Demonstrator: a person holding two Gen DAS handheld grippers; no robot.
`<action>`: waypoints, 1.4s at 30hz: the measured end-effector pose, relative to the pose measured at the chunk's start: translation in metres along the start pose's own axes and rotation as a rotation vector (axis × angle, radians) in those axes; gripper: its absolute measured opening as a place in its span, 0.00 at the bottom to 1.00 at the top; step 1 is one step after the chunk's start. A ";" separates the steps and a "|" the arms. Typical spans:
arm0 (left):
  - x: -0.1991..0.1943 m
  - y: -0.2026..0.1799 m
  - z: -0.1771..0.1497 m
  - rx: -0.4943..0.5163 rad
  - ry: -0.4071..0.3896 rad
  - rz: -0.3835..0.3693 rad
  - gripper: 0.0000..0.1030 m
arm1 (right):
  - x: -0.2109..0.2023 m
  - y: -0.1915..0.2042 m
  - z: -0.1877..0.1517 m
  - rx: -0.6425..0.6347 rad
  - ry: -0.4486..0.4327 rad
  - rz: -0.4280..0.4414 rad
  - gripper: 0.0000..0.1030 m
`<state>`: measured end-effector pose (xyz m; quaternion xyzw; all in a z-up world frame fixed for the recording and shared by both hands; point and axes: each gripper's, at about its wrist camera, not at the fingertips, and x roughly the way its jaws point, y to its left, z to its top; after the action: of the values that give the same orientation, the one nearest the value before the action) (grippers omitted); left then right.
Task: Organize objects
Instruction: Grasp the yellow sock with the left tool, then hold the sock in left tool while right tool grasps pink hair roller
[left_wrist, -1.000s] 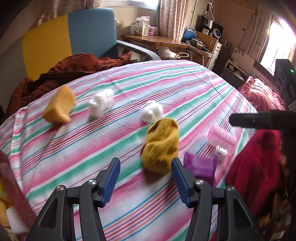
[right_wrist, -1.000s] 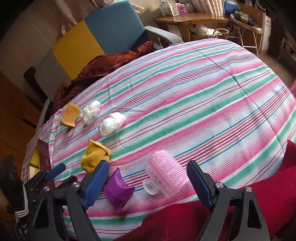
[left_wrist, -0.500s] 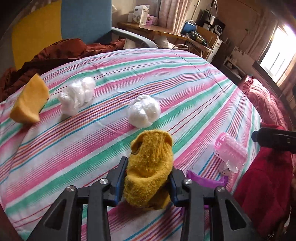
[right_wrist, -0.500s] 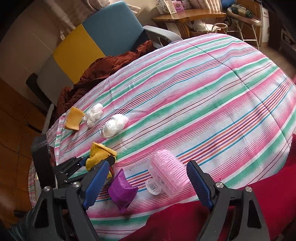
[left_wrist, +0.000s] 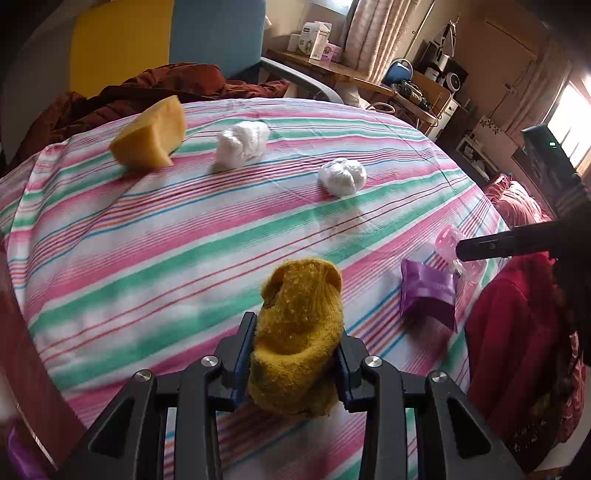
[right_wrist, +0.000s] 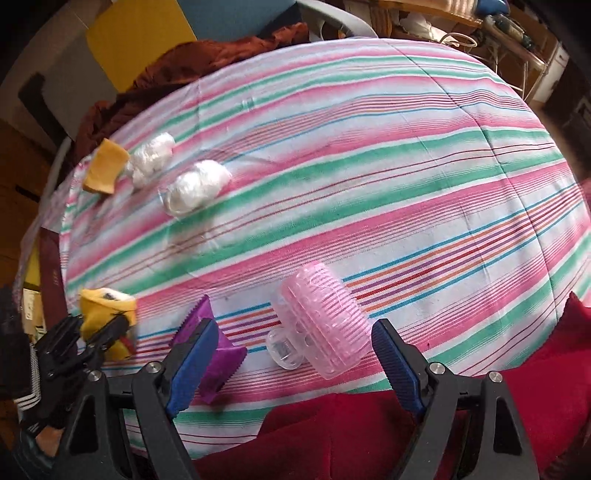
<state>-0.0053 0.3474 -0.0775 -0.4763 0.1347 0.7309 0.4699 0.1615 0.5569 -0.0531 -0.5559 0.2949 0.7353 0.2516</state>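
My left gripper (left_wrist: 295, 341) is shut on a mustard-yellow knitted sock (left_wrist: 299, 332) and holds it just above the striped tablecloth (left_wrist: 166, 240); both also show in the right wrist view, the sock (right_wrist: 105, 314) at the left edge. My right gripper (right_wrist: 291, 345) is open, its blue pads on either side of a pink plastic hair roller (right_wrist: 321, 317) without touching it. A purple packet (right_wrist: 218, 350) lies beside its left finger, also seen in the left wrist view (left_wrist: 426, 291).
A yellow sponge (left_wrist: 151, 134) and two white crumpled plastic balls (left_wrist: 242, 144) (left_wrist: 341, 177) lie in a row at the far side. A brown garment (left_wrist: 147, 88) and a chair stand behind the table. A red cloth (right_wrist: 406, 432) lies at the near edge.
My left gripper closed on the yellow sock and has lifted it and carried it left, away from the purple packet. My right gripper moved slightly closer around the pink roller.
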 end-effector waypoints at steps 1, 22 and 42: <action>-0.004 0.002 -0.003 -0.006 -0.002 -0.002 0.36 | 0.003 0.001 0.001 -0.002 0.017 -0.012 0.83; -0.055 0.011 -0.031 -0.025 -0.069 0.004 0.36 | 0.013 -0.021 0.014 0.087 0.091 -0.135 0.87; -0.135 0.023 -0.053 -0.050 -0.220 0.053 0.36 | -0.037 -0.033 0.006 0.068 -0.218 -0.025 0.61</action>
<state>0.0201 0.2259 0.0012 -0.4010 0.0769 0.7940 0.4503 0.1901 0.5823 -0.0209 -0.4675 0.2836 0.7777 0.3101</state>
